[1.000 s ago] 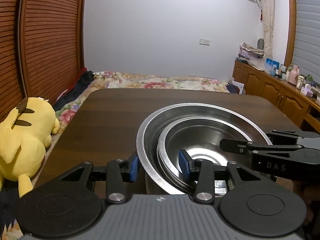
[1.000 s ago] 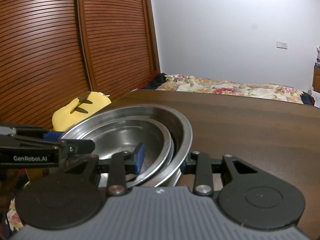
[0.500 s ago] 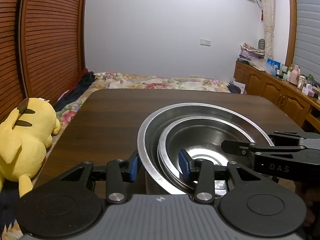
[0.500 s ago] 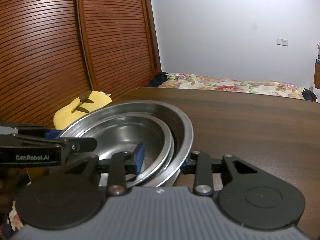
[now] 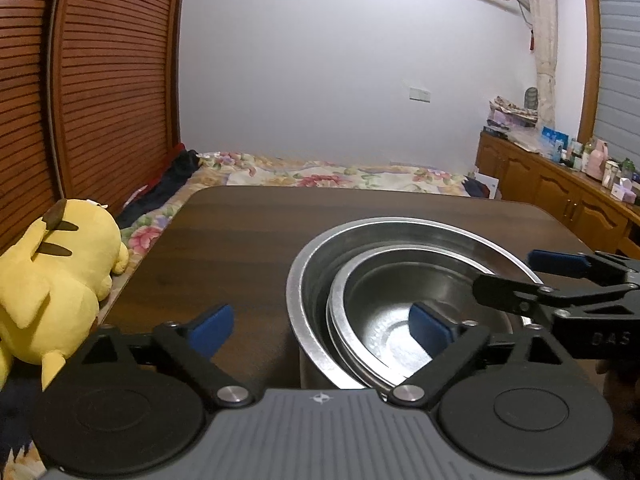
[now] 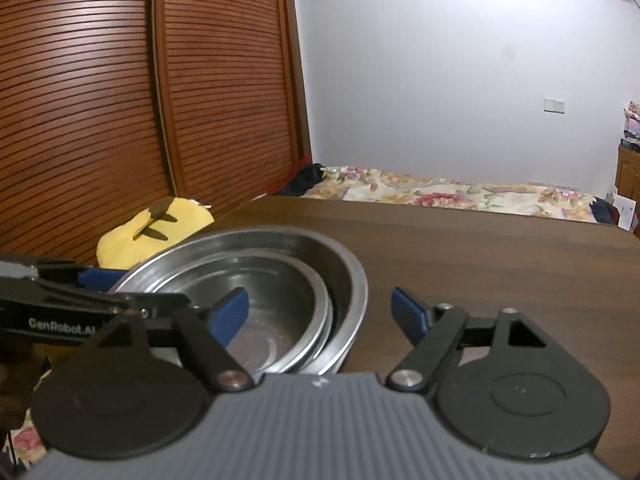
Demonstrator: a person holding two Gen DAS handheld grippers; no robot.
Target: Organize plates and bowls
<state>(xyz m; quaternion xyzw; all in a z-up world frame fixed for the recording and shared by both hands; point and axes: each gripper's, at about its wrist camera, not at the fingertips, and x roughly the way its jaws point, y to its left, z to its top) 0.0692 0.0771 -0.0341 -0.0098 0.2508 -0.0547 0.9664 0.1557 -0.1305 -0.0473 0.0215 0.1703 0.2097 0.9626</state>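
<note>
With both jaws spread wide and empty astride the rim of the large steel bowl (image 5: 316, 280), my left gripper (image 5: 320, 330) and right gripper (image 6: 320, 312) could nudge it, rattling the smaller bowl (image 5: 376, 304) nested inside. The near rims are hidden.
</note>
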